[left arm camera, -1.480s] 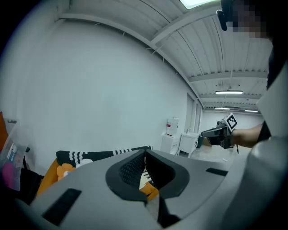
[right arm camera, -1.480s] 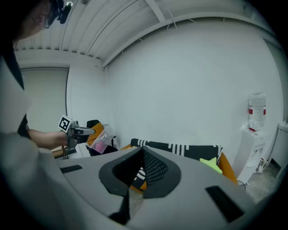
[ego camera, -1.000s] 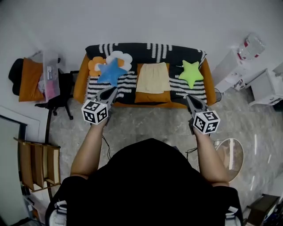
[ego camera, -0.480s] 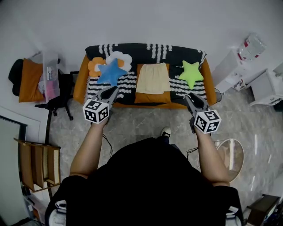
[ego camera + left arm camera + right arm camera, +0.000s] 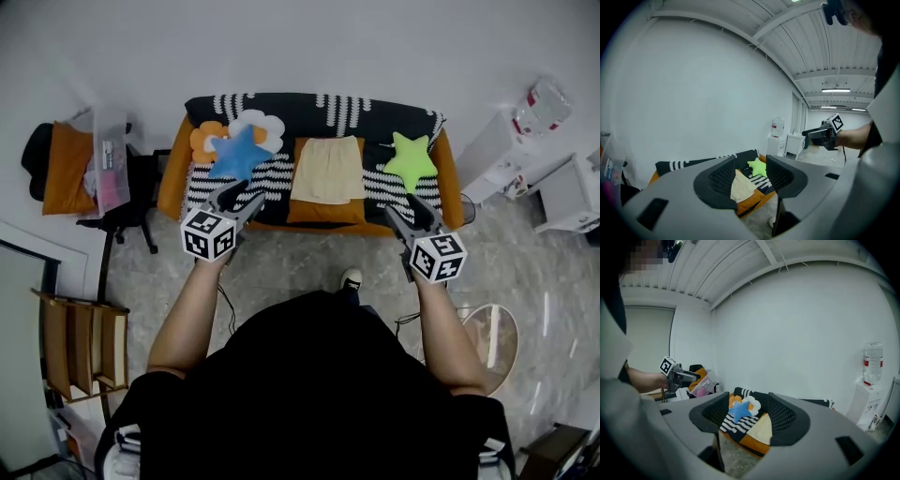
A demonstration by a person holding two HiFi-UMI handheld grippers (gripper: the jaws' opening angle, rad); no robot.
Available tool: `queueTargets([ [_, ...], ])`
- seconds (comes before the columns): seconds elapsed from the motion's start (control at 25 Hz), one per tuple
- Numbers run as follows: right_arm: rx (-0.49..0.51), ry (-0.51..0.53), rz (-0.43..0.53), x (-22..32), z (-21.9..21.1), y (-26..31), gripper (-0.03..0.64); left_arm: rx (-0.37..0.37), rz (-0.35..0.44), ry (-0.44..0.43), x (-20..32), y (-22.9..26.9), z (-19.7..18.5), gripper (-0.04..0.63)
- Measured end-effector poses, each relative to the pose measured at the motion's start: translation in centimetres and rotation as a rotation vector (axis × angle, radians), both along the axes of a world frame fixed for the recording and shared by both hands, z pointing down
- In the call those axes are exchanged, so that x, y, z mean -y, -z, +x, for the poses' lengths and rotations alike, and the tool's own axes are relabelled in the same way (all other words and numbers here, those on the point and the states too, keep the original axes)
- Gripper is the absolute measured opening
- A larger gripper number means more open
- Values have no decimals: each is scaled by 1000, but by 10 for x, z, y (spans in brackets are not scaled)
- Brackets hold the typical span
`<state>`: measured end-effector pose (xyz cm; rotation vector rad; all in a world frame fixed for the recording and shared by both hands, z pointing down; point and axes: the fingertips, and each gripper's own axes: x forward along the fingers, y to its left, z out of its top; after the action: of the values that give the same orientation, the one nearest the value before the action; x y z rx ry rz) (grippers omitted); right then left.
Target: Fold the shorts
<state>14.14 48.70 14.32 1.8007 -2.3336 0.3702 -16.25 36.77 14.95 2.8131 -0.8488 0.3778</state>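
Head view: the cream fabric shorts (image 5: 327,169) lie flat mid-seat on the orange sofa (image 5: 172,178). Left gripper view: we see our left gripper (image 5: 752,172) opening its jaws, nothing between. Right gripper view: our right gripper (image 5: 750,415) opens likewise, empty.

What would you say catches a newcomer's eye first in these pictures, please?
The orange sofa with its striped throw stands out against the white wall, pale yellow shorts at its middle between a blue star cushion and a green star cushion. Nearer, the left gripper and right gripper point toward it, jaws opening, nothing between them.
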Motion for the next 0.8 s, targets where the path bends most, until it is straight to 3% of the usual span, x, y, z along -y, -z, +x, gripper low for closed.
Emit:
queueTargets([
  [0.8, 27, 68, -66, 105, 97, -35, 296, 39, -66, 95, 77, -28, 78, 261],
])
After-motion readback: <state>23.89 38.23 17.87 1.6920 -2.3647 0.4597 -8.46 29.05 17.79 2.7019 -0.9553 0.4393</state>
